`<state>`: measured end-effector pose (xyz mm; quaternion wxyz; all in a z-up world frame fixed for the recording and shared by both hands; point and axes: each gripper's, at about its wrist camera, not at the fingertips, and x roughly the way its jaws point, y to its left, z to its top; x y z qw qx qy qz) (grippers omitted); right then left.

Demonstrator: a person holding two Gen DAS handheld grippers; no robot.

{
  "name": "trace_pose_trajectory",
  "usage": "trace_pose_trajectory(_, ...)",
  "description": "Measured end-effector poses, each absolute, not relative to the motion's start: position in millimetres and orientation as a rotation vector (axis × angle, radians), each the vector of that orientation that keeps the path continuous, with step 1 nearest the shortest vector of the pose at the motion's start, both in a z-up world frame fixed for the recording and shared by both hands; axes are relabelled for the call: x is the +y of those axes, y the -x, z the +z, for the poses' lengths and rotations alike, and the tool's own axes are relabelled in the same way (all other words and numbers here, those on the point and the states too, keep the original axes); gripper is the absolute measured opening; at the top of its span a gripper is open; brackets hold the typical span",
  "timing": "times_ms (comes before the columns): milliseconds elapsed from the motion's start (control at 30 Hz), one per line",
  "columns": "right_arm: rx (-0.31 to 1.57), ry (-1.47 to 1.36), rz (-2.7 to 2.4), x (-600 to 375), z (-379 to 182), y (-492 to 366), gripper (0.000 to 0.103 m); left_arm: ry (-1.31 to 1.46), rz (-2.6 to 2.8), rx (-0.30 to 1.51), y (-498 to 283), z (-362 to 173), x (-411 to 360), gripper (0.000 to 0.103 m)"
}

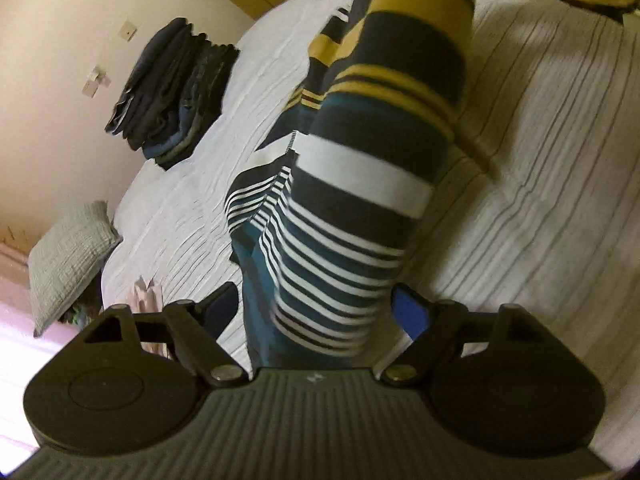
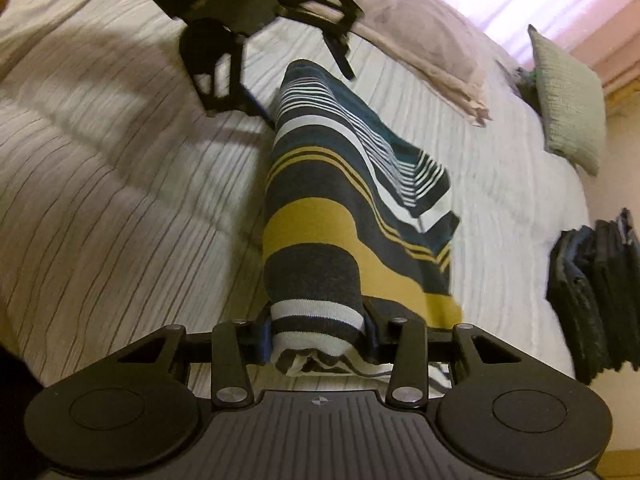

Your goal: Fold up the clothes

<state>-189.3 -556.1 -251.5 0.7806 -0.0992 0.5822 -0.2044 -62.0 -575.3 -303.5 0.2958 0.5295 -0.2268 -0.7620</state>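
We hold a striped garment (image 2: 316, 240), banded in navy, mustard, teal and white, stretched lengthwise above the bed (image 2: 100, 168) between our two tools, with one loose flap hanging down on the side toward the pillows. The right hand-held gripper (image 2: 318, 338) is clamped on the bunched end nearest its camera, its blue pads pressing the rolled cloth from both sides. The left hand-held gripper (image 1: 320, 314) stands with its jaws wide; the far end of the garment runs between its fingers (image 1: 412, 312), and in the left wrist view a gap shows on each side of the cloth, so the pads are not pressing it. From the right wrist view the left tool appears at the top of the frame, straddling that same end. The bed is covered with a pale ribbed bedspread. A stack of dark folded clothes (image 1: 168, 92) sits on it near the wall, well apart from the garment. A grey-green cushion (image 2: 568, 100) and a beige pillow (image 2: 420, 40) lie toward the head of the bed.
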Motion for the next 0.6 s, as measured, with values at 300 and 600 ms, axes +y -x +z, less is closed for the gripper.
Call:
trace_pose_trajectory(300,1.211,0.109,-0.531,-557,-253,202,0.064,-1.562,-2.018,-0.413,75,-296,-601,0.03)
trace_pose_trajectory(600,1.143,0.285,-0.6,-515,-263,179,0.093,-1.477,-2.06,-0.071,84,-242,-626,0.029)
